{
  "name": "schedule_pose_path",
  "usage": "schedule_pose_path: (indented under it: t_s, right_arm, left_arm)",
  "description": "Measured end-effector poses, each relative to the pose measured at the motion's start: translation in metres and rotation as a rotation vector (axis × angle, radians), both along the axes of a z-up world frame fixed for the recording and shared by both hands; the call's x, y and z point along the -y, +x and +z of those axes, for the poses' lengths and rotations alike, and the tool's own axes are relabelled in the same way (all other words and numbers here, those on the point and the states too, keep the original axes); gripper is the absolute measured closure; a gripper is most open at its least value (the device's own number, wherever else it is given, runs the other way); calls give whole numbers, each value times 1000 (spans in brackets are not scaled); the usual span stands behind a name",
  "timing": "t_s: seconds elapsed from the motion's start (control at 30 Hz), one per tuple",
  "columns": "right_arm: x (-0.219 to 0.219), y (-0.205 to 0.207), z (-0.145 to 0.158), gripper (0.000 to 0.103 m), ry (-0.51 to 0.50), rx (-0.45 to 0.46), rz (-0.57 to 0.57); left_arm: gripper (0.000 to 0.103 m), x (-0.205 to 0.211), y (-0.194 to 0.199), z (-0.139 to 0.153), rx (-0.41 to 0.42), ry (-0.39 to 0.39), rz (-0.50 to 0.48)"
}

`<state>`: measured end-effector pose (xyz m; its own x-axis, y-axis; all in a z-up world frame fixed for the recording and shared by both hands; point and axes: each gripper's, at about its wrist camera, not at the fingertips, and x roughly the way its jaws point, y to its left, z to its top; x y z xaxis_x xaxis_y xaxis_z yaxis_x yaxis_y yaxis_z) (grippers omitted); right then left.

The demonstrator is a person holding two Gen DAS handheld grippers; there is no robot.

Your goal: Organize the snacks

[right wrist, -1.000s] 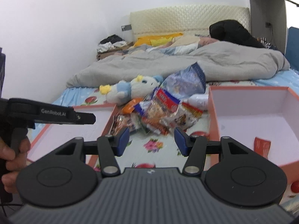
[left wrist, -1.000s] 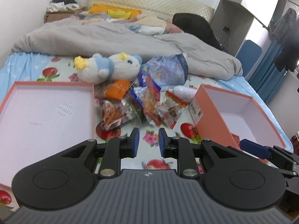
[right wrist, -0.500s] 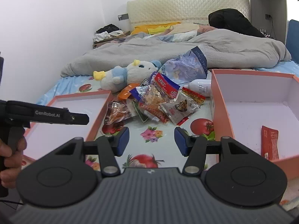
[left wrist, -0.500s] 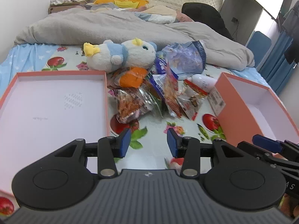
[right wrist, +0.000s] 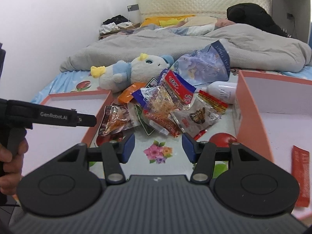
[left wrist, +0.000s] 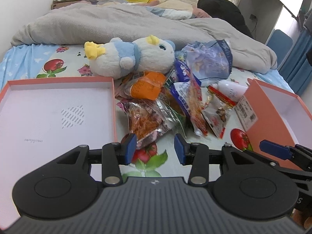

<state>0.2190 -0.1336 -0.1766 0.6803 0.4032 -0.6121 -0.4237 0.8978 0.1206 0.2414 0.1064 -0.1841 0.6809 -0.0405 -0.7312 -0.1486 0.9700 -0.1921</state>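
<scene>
- The left gripper (left wrist: 155, 149), a black two-finger claw with blue pads, has its jaws partly spread with nothing between them. They have just been opening, which I judge to be preparation for a grab.
- Just ahead of its left pad lies a clear plastic packet of reddish shredded snack (left wrist: 150, 122), the nearest item in the heap and a likely first pick.
- Beyond that packet sits the pile of crinkly snack bags (left wrist: 185, 97), loose on the flower-printed bedsheet (left wrist: 154, 161) between two boxes, so either claw can reach it.
- To the left of this claw lies a shallow salmon-pink cardboard lid with a white inside (left wrist: 58, 81), with nothing in it.
- The right gripper (right wrist: 158, 149), of the same build, is also partly spread and carries nothing, aimed at the heap's near edge.
- To its right stands a deeper salmon-pink box (right wrist: 251, 117) with one flat red sachet (right wrist: 301, 175) inside, seemingly the sorting place.
- Behind the heap rests a white and blue plush toy (right wrist: 132, 72), touching the bags.
</scene>
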Motion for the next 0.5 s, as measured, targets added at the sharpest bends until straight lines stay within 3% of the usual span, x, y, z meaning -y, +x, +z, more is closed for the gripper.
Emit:
schedule_pose_path:
  t_s: [0.27,0.5]
  right_arm:
    - [-12,38,-19,47,-41,-16,-19]
    - [-10,73,-41,44,-115,-21,-94]
  left_arm:
    - [55,-13,39,-21,-26,-36,-20]
    - [56,-16,70,-33,-12,-192,-57]
